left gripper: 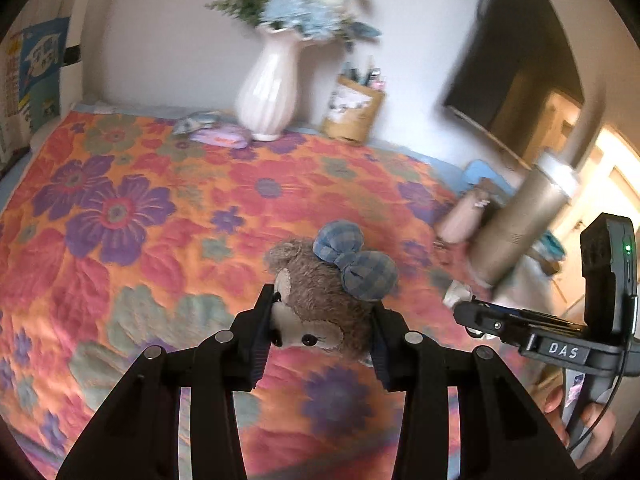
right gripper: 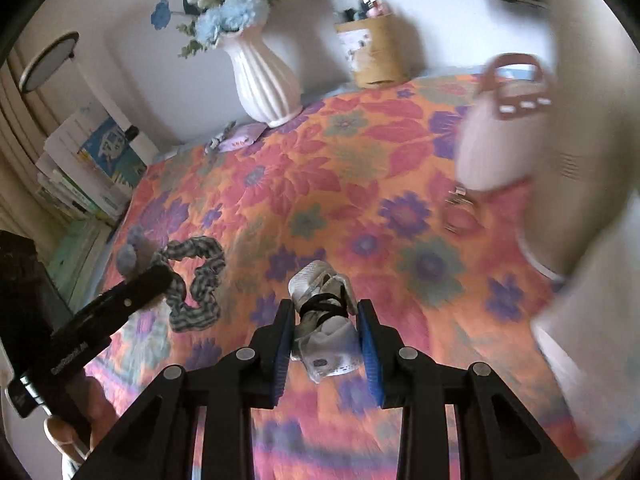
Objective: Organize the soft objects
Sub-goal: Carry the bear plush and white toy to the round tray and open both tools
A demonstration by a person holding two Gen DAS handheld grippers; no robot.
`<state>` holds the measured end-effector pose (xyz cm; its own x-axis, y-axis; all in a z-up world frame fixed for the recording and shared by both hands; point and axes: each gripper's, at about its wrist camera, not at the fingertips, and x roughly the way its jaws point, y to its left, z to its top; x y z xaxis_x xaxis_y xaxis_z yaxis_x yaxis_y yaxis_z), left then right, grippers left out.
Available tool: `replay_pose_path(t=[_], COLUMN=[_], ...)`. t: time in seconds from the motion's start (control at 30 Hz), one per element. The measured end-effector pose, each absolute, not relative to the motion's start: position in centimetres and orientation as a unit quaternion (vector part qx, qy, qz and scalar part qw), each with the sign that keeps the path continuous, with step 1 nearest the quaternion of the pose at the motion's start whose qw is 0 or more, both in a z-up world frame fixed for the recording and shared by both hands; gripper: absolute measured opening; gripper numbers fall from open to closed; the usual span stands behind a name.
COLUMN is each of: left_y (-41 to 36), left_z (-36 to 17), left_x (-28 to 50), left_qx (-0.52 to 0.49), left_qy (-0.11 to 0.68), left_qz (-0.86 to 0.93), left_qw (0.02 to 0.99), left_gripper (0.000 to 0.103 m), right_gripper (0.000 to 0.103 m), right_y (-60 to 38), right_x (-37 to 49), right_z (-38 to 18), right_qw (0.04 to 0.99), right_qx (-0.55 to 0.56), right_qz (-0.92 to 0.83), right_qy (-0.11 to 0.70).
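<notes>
Above the floral bedspread (left gripper: 120,208), the left gripper (left gripper: 320,328) clamps a plush bear (left gripper: 320,300) by its head. Only the right wrist view shows the right gripper (right gripper: 326,332) pinching a white bundle (right gripper: 324,320), possibly a sock, beside a striped scrunchie (right gripper: 196,280). Behind stand a white vase (right gripper: 264,80) and a pink bag (right gripper: 500,128).

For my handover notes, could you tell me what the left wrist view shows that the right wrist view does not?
Only the left wrist view shows the plush bear with a blue checked bow, clamped in the left gripper, and a dark screen on the wall.

Only the right wrist view shows the white bow tied with black cord in the right gripper, a striped scrunchie lying on the cover, and a round mirror.

Both share the floral cover, the white vase of blue flowers and the brown pen holder.
</notes>
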<state>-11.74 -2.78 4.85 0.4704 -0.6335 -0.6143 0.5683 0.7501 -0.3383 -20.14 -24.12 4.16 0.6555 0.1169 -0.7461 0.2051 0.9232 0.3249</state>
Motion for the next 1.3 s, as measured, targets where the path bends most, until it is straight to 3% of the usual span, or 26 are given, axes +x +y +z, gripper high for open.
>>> replay_pose_path(t=[0.47, 0.8, 1.3], left_y=[-10.3, -20.6, -38.4], left_z=[11.8, 15.5, 17.0], left_x=[-21.9, -26.8, -24.9], left_qx=[0.007, 0.038, 0.101], left_qy=[0.305, 0.282, 0.288], left_qz=[-0.478, -0.549, -0.444], left_qw=[0.824, 0.786, 0.843], left_gripper=[0.039, 0.039, 0.039], right_gripper=[0.031, 0.031, 0.031], right_y=[-33.1, -41.9, -55.6], right_x=[-32.4, -40.5, -35.9], right_z=[12.5, 15.2, 17.3], right_qw=[0.913, 0.91, 0.894], right_qx=[0.226, 0.265, 0.297], right_qz=[-0.084, -0.171, -0.231], right_qy=[0.328, 0.267, 0.241])
